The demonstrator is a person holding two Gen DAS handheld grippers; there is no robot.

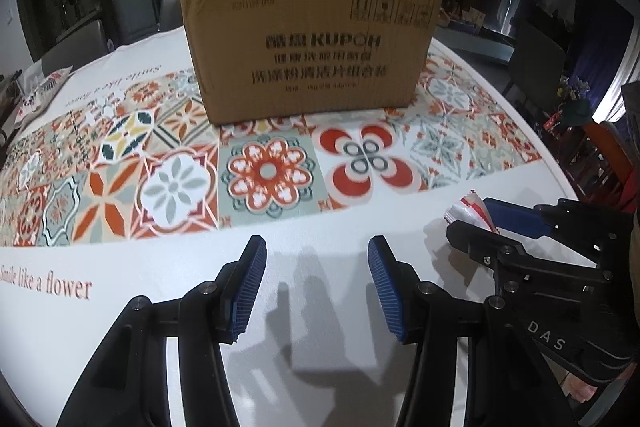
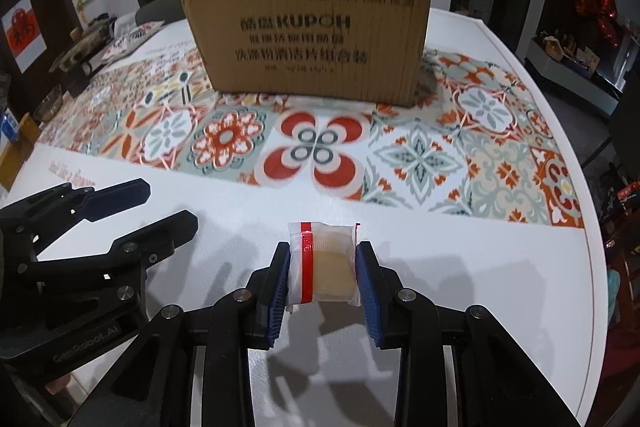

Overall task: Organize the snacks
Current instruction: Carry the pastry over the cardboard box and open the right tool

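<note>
We are reading "KUPOH" on the cardboard box [image 2: 312, 27], "Smile like a flower" on the tablecloth [image 1: 46, 285], our right gripper [image 2: 322, 273] clamping a wrapped snack [image 2: 324, 263] lengthwise toward the box, our left gripper [image 1: 316, 287] gaping, holding nothing.

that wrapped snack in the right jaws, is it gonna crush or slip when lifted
The wrapped snack looks small, so probably light. Its clear film wrapper, crinkled where the right gripper pinches its sides, suggests it could slide a little. The pale cake inside looks soft, so a hard squeeze might dent it.

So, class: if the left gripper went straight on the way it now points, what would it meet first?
Probably the bare white table just ahead of the left gripper; the cardboard box stands farther on.
</note>
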